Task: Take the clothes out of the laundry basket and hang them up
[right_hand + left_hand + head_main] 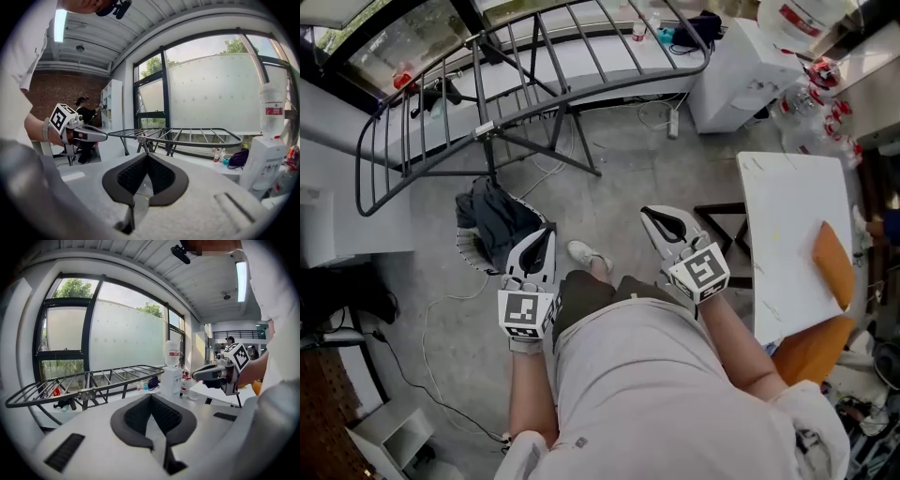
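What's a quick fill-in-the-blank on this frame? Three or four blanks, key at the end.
1. The left tongs and the right tongs are both ____ and hold nothing.
2. The dark clothes lie in the ____ on the floor.
3. The drying rack has ____ garments hanging on it.
4. In the head view, the clothes lie nearer the ____ tongs.

Missing words: shut; laundry basket; no; left.
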The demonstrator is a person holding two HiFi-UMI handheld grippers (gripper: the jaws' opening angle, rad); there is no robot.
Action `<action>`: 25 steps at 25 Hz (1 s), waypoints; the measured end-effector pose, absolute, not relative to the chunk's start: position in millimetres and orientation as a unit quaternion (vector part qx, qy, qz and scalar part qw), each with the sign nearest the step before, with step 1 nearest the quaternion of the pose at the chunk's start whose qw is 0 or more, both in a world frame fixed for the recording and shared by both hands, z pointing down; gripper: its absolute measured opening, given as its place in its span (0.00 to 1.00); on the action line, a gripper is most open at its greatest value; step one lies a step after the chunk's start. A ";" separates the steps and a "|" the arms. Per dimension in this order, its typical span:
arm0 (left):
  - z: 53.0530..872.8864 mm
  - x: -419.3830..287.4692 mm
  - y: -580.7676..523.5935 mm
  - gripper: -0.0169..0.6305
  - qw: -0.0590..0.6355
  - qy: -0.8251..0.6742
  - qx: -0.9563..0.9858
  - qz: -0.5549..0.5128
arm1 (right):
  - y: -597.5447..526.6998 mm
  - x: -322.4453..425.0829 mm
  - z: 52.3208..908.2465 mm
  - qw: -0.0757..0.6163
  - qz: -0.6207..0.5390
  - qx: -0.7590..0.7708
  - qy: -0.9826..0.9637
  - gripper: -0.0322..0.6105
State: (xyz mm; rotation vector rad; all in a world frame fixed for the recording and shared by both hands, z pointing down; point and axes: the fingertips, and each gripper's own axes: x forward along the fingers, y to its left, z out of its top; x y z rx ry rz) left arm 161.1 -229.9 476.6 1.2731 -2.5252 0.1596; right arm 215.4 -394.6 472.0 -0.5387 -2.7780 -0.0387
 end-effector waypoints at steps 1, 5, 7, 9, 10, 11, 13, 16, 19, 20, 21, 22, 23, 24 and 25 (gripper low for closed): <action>479.3 142.7 -225.1 0.03 0.158 -0.881 0.442 0.050 | -388.5 195.9 472.5 0.161 -0.017 -0.194 -0.968 0.06; 490.4 73.7 -205.6 0.03 0.175 -0.886 0.428 0.030 | -361.1 118.5 473.9 0.189 -0.042 -0.233 -0.953 0.06; 499.5 46.8 -191.7 0.03 0.186 -0.893 0.411 0.010 | -345.5 84.0 478.9 0.202 -0.056 -0.258 -0.943 0.06; 509.5 22.3 -171.7 0.03 0.197 -0.900 0.388 -0.006 | -326.7 50.9 485.3 0.215 -0.060 -0.281 -0.933 0.06; 514.8 12.5 -160.4 0.03 0.203 -0.904 0.377 -0.011 | -316.3 36.5 488.2 0.221 -0.057 -0.292 -0.929 0.06; 520.0 5.0 -148.9 0.03 0.209 -0.906 0.367 -0.015 | -305.4 24.4 490.6 0.227 -0.054 -0.305 -0.923 0.06; 530.8 -3.8 -124.0 0.03 0.220 -0.914 0.340 -0.026 | -282.6 5.3 495.4 0.237 -0.057 -0.335 -0.910 0.06; 553.0 -2.1 -83.0 0.03 0.250 -0.928 0.274 -0.046 | -247.0 -14.9 505.1 0.260 -0.073 -0.394 -0.879 0.06; 583.5 11.0 -42.7 0.03 0.289 -0.933 0.199 -0.075 | -209.1 -30.6 519.2 0.285 -0.086 -0.454 -0.840 0.06; 594.8 16.2 -29.6 0.03 0.302 -0.933 0.176 -0.085 | -195.8 -35.1 526.0 0.293 -0.090 -0.472 -0.826 0.06; 606.6 22.4 -17.1 0.03 0.315 -0.932 0.153 -0.095 | -182.8 -38.6 533.5 0.300 -0.095 -0.489 -0.814 0.06; 618.7 29.1 -5.3 0.03 0.327 -0.930 0.133 -0.104 | -170.4 -41.2 541.4 0.306 -0.098 -0.505 -0.801 0.06; 631.0 35.8 5.8 0.03 0.339 -0.927 0.113 -0.112 | -158.5 -43.3 549.6 0.311 -0.102 -0.519 -0.789 0.06; 643.8 42.3 16.1 0.03 0.350 -0.924 0.095 -0.120 | -147.1 -45.3 557.9 0.317 -0.105 -0.533 -0.778 0.06; 657.4 48.7 25.5 0.04 0.361 -0.921 0.077 -0.129 | -136.4 -46.9 566.3 0.322 -0.108 -0.546 -0.766 0.06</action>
